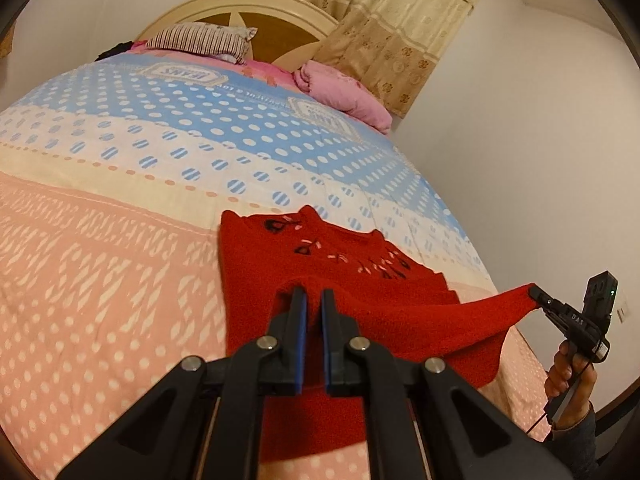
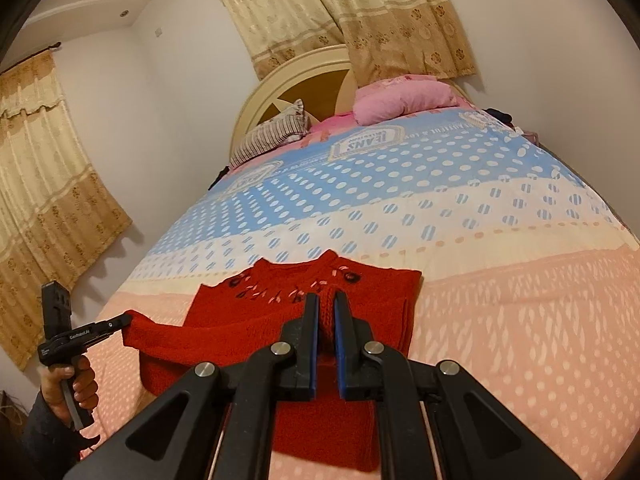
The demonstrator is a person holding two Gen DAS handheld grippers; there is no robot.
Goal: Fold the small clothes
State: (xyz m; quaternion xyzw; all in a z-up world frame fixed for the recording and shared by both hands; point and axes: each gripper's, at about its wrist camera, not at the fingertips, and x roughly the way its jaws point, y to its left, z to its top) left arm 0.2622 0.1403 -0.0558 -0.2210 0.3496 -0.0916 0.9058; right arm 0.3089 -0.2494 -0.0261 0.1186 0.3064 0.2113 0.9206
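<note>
A small red knitted sweater (image 1: 352, 252) with embroidered flowers at the neck lies on the bed, neck toward the headboard. My left gripper (image 1: 314, 294) is shut on one corner of its near edge, with red knit pinched between the blue pads. My right gripper (image 1: 534, 292), held by a hand, is shut on the other corner and pulls it taut and off the bed. In the right wrist view the sweater (image 2: 240, 308) hangs between my right gripper (image 2: 326, 300) and my left gripper (image 2: 128, 318). The lifted near edge sags between them.
The bedspread (image 1: 120, 240) has pink, cream and blue dotted bands. A striped pillow (image 1: 200, 38) and a rolled pink quilt (image 1: 344, 92) lie by the round headboard (image 1: 240, 8). Beige curtains (image 2: 40, 160) hang on the walls beside and behind the bed.
</note>
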